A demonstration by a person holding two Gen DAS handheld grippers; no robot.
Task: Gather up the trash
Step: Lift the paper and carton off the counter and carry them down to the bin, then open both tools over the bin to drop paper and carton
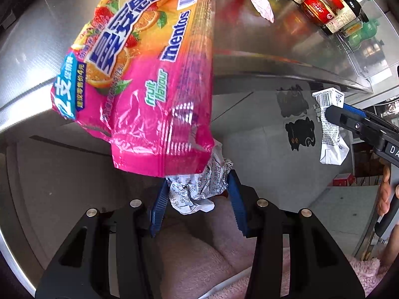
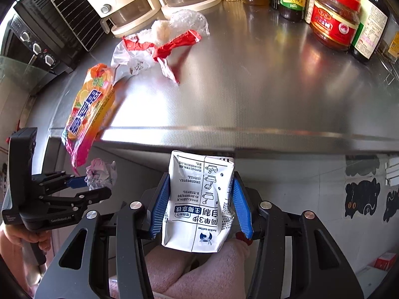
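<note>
A: Trash check. Left gripper (image 1: 197,194)?
B: Fingers (image 1: 159,199) abt half-closed, pinching crumpled paper (image 1: 199,186) w/ pink Mentos bag (image 1: 139,74) hanging out past worktop (image 1: 249,39) edge.
A: Right gripper (image 2: 199,204)?
B: Fingers clamped on white coffee carton (image 2: 199,199), below worktop edge.
A: Still on worktop?
B: Red-white wrapper (image 2: 162,47), clear plastic wad (image 2: 189,20) near back.

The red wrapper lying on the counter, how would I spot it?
Start at the steel counter and look toward the cream appliances at its back. Just before them lies the red wrapper, torn open beside a clear plastic bag; it is the only red litter there.
</note>
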